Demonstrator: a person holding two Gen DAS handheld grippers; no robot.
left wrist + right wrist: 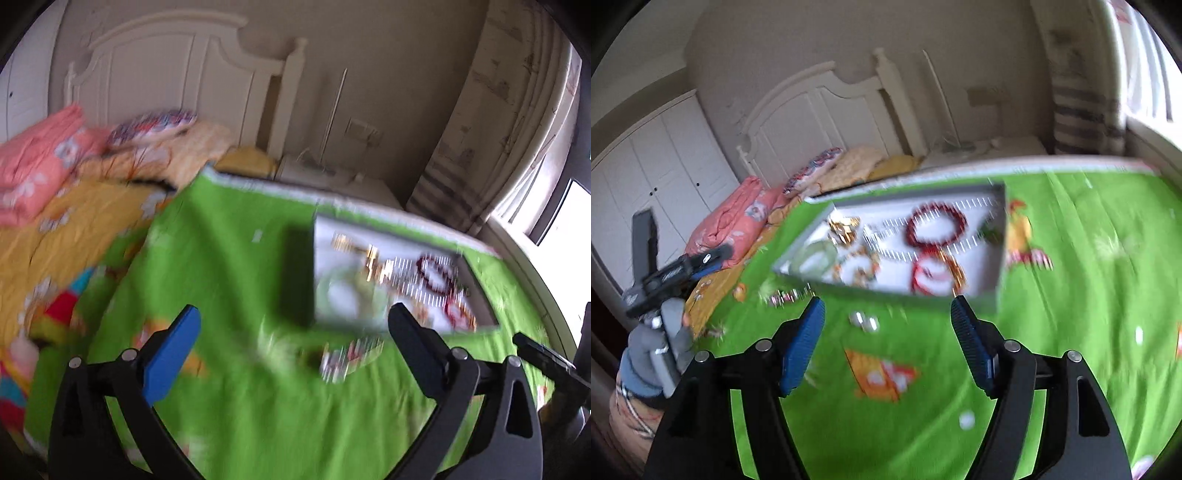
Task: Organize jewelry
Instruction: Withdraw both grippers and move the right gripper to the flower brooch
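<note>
jewelry lies gathered in our shallow grey tray [993, 291] on the green bedspread [1071, 295]; a few pieces [864, 320] lie outside it. left tongs [295, 325] and right tongs [888, 314] both gape, empty, ready to pick.

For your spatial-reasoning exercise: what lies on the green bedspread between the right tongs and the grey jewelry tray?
Right wrist view: a small silvery jewelry piece on green bedspread, between right tongs and grey jewelry tray.

1 grey tray [999, 236], 2 red bead bracelets [936, 225] (others too blurred), 2 grippers [888, 347].
</note>
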